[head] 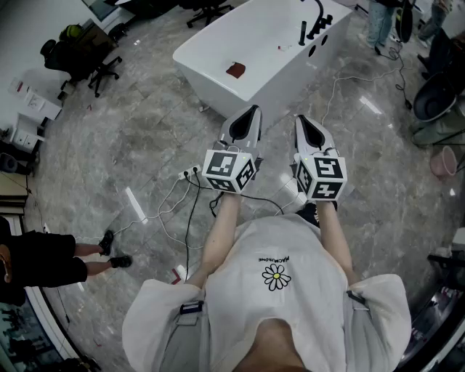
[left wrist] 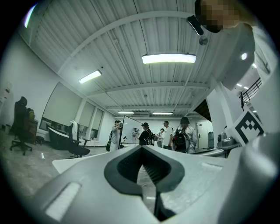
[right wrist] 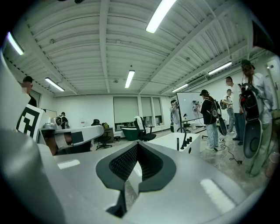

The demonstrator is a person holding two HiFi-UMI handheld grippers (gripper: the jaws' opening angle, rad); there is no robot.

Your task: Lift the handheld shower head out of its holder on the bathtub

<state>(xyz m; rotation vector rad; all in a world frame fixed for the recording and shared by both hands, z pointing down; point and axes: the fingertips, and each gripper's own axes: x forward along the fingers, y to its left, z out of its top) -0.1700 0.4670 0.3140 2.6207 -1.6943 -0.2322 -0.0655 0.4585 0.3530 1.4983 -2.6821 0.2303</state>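
Note:
The white bathtub (head: 218, 51) stands on the marble floor ahead of me, a step or so away. Black tap fittings, with the slim black handheld shower head (head: 303, 33) upright among them, sit on its right end. The right gripper view shows the same tub (right wrist: 168, 141) and fittings (right wrist: 183, 142) in the distance. My left gripper (head: 247, 120) and right gripper (head: 305, 129) are held side by side in front of my chest, pointing at the tub and well short of it. In both gripper views the left gripper (left wrist: 143, 153) and right gripper (right wrist: 138, 148) are shut with nothing held.
A small red thing (head: 235, 70) lies inside the tub. Cables and a power strip (head: 190, 173) trail across the floor just ahead. Office chairs (head: 102, 69) stand at the left, a person's legs (head: 94, 254) at lower left, people (head: 379, 22) beyond the tub, and a pink bucket (head: 442, 161) at the right.

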